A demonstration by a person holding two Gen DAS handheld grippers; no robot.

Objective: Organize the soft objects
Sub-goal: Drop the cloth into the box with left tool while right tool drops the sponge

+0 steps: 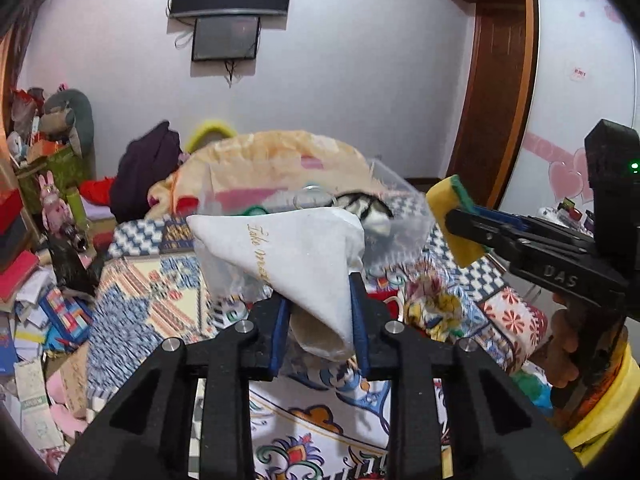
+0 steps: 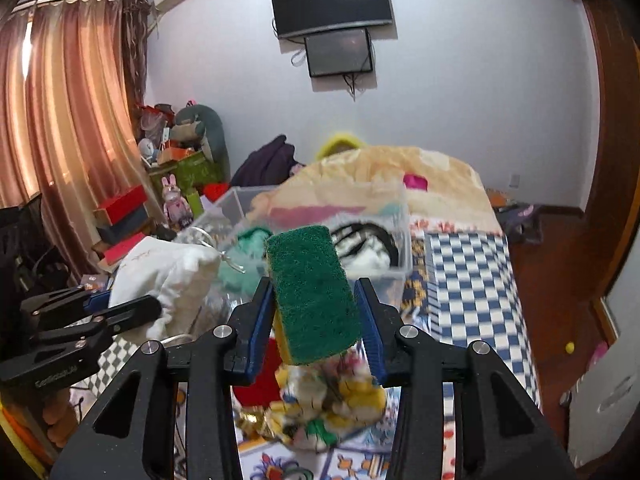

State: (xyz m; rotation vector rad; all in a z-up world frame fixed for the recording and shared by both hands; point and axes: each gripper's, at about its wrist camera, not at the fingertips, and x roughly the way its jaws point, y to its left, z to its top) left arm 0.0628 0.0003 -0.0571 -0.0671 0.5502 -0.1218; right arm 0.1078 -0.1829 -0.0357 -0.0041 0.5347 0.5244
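My left gripper [image 1: 320, 300] is shut on a white cloth pouch [image 1: 296, 264] with gold lettering and holds it up in front of a clear plastic bin [image 1: 400, 208]; the pouch also shows in the right wrist view [image 2: 168, 276]. My right gripper [image 2: 316, 312] is shut on a yellow sponge with a green scrub face [image 2: 312, 292] and holds it above the bed near the bin [image 2: 396, 240]. The sponge shows at the right of the left wrist view [image 1: 452, 220]. The bin holds a black-and-white soft item [image 2: 368, 248] and a teal fluffy item [image 2: 244, 256].
A patterned bedspread [image 1: 160, 292] covers the bed, with a folded peach blanket [image 2: 400, 176] behind the bin. A colourful crumpled cloth [image 2: 340, 400] lies below the sponge. Boxes, books and toys [image 1: 36, 240] crowd the left side. A wardrobe [image 1: 580, 80] stands at right.
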